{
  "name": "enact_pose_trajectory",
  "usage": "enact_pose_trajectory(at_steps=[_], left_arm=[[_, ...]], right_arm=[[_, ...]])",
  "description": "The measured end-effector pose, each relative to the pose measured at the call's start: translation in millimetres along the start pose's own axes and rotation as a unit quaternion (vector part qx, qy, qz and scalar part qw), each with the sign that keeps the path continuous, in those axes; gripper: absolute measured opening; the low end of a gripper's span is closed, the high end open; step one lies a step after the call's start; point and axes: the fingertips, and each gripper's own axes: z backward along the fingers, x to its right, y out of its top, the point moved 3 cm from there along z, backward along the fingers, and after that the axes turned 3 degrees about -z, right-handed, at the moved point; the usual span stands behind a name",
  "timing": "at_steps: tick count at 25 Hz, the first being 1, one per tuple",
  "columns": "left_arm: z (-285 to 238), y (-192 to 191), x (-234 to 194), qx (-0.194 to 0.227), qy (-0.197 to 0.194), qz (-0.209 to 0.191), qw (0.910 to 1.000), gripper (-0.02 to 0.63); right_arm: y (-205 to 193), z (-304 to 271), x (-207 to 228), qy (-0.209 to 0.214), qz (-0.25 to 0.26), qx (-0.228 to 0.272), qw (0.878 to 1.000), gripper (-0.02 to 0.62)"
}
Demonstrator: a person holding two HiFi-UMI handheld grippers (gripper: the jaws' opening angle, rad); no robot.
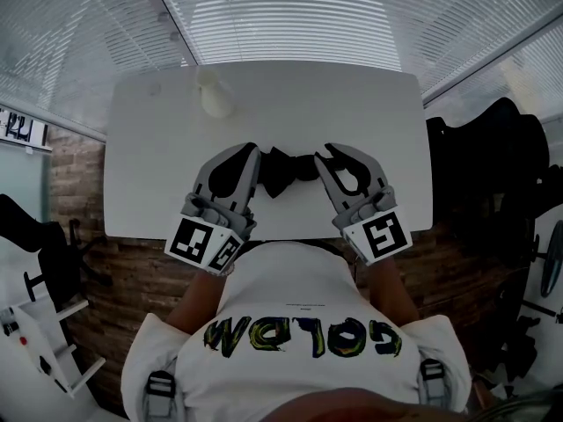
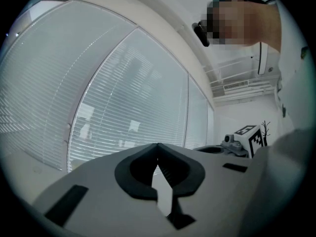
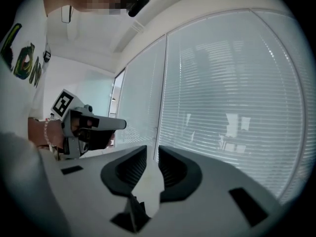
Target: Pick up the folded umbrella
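White slatted blinds [image 1: 290, 16] wall the room, and brick-patterned floor [image 1: 75, 183] lies left of the white tabletop [image 1: 149, 183]. The left gripper [image 1: 252, 153] has its jaws clenched on nothing. The black folded umbrella [image 1: 286, 170] lies on the tabletop between it and the right gripper [image 1: 327, 155], whose jaws stand slightly released and empty. Only the head view shows the umbrella; each gripper view shows blinds and the other gripper.

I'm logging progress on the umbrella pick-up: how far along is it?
Done: the left gripper and right gripper flank the folded umbrella, which lies on the white table. In hand: nothing yet. The left jaws are together and the right jaws slightly apart, with nothing between either pair. Left: close a gripper on the umbrella and lift it.
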Motion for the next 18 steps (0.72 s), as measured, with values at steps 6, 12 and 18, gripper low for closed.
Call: enact_pose_trajectory(at_steps=[6,12,18], left_arm=[[1,1,0,0.0,0.003,-0.002,1.0,0.011],[3,0,-8,0.0,0.006,0.0,1.0,0.011],[4,0,-11,0.001,0.009,0.001,1.0,0.011]], right_arm=[[-18,-9,-3,0.013,0.007,-0.028,0.999,0.104],[-41,-27,-13,0.028,0.011,-0.062,0.998,0.14],[-64,-40,-20,0.044,0.016,-0.092,0.995,0.17]])
